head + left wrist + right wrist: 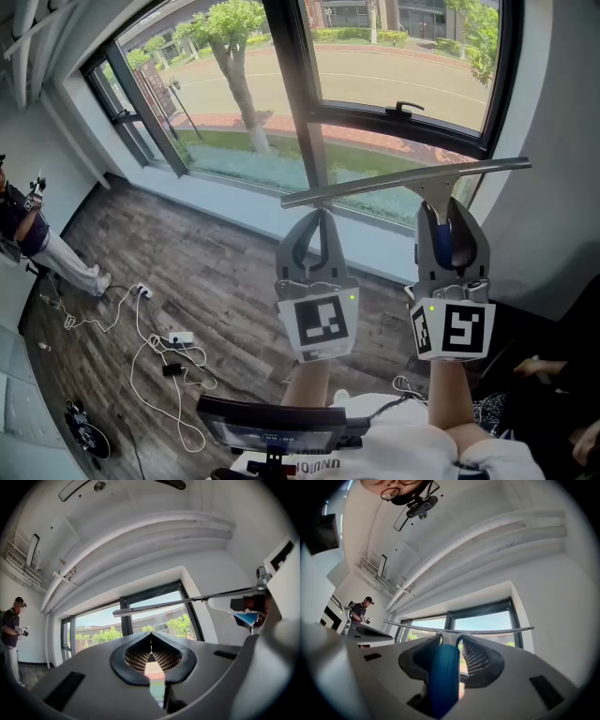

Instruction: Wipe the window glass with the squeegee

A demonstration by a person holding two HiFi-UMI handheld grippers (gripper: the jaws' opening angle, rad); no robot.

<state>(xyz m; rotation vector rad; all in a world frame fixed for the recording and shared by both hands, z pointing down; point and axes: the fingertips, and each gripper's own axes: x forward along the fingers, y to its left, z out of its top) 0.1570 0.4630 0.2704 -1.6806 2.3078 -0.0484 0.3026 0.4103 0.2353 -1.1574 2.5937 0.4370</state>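
We hold the right claw (450, 214) up in front of the big clear window glass (394, 75) in its dark frame. Its two jaws pinch the squeegee (375, 184), a tool with a long thin grey metal blade and a round blue handle (443, 677). The blue handle sits right between the jaws, and the grey neck sticks out past the tips. The long blade lies sideways across the low part of the window, a bit higher at the right end than at the left end. We cannot tell if the blade touches the glass. The left claw (322, 217) is just beside the right one, on its left. Its jaws are pressed together at the tips with nothing between them, only a small gap shaped like a heart behind the tips. Seen from our head, the left end of the blade passes just over the tips of the left claw. Outside the glass we see a green tree (234, 37). Below the window is a brown wooden floor (216, 272) with thin white cables (137, 319) lying on it. A person in a dark top and light trousers (23, 225) stands far off at the left by the wall
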